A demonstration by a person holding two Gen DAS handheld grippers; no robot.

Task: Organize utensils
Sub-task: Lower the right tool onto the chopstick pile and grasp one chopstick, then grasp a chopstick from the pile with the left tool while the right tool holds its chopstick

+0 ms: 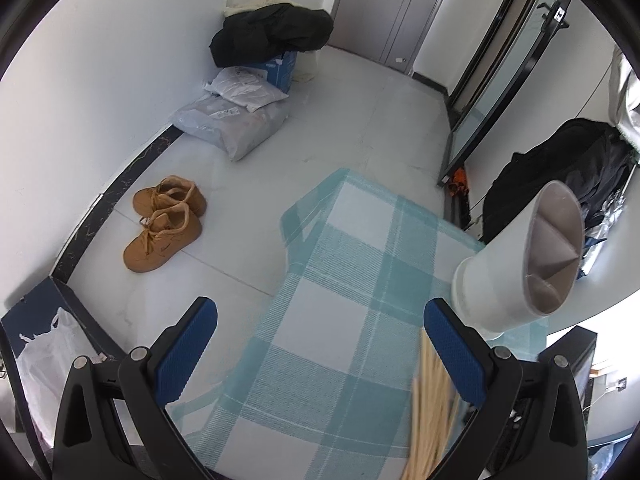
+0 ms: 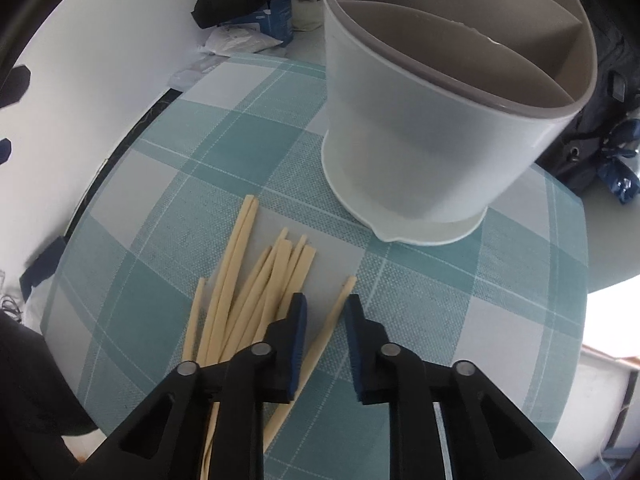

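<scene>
A white round utensil holder with grey inner dividers stands on the teal checked tablecloth; the left wrist view has this holder at the right. Several pale wooden chopsticks lie loose in front of it. My right gripper points steeply down over them, its blue pads a narrow gap apart. A single chopstick lies in that gap, and neither pad visibly presses on it. My left gripper is wide open above the cloth with nothing between its fingers, the chopsticks beside its right finger.
The table edge drops to a pale tiled floor with tan boots, plastic parcels and a dark coat on a box. A black backpack sits behind the holder. A white plastic bag lies lower left.
</scene>
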